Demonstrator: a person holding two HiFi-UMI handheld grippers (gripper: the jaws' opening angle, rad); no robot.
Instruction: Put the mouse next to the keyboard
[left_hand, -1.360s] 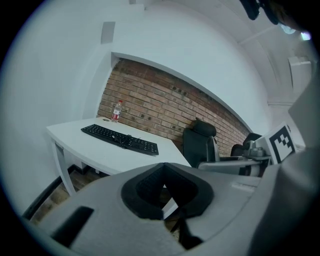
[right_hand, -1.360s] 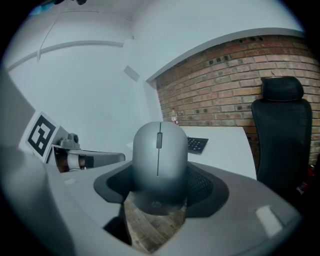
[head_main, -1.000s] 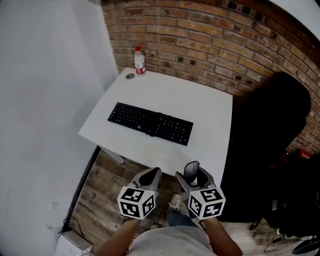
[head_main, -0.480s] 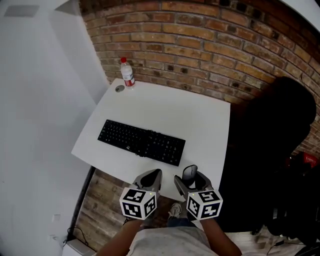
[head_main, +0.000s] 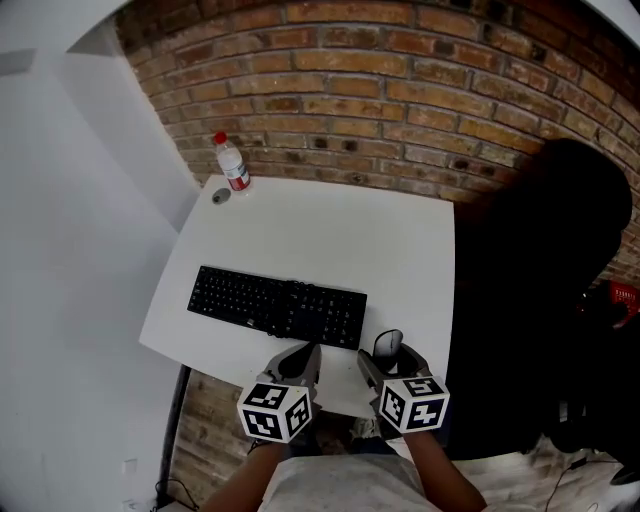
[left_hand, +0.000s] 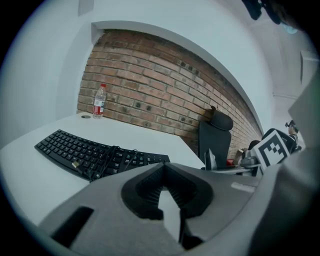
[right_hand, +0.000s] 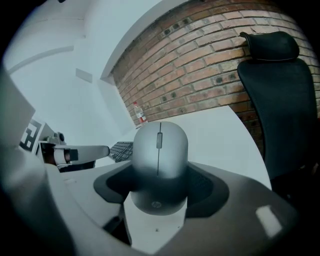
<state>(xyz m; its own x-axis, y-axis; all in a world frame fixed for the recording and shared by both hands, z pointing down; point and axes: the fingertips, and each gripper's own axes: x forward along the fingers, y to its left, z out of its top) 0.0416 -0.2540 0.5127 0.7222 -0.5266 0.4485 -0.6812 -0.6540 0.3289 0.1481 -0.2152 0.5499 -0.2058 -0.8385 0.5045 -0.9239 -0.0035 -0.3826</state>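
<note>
Desk (head_main: 340, 225) and keyboard (head_main: 277, 309) nearer now. Right gripper (head_main: 389, 352) jaws clamp grey "hp" mouse (right_hand: 159, 155); left gripper (head_main: 297, 359) jaws together, empty.

grey mouse (right_hand: 159, 160) between the right gripper's (right_hand: 159, 186) jaws, near the right end of the black keyboard (head_main: 277, 306), flat on the white table (head_main: 350, 240)

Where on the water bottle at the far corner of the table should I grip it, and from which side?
Grip the water bottle at mid-body, coming in level from the near side. It stands upright, with the brick wall close behind it and a small round thing beside it, so the front looks like the free side.
</note>
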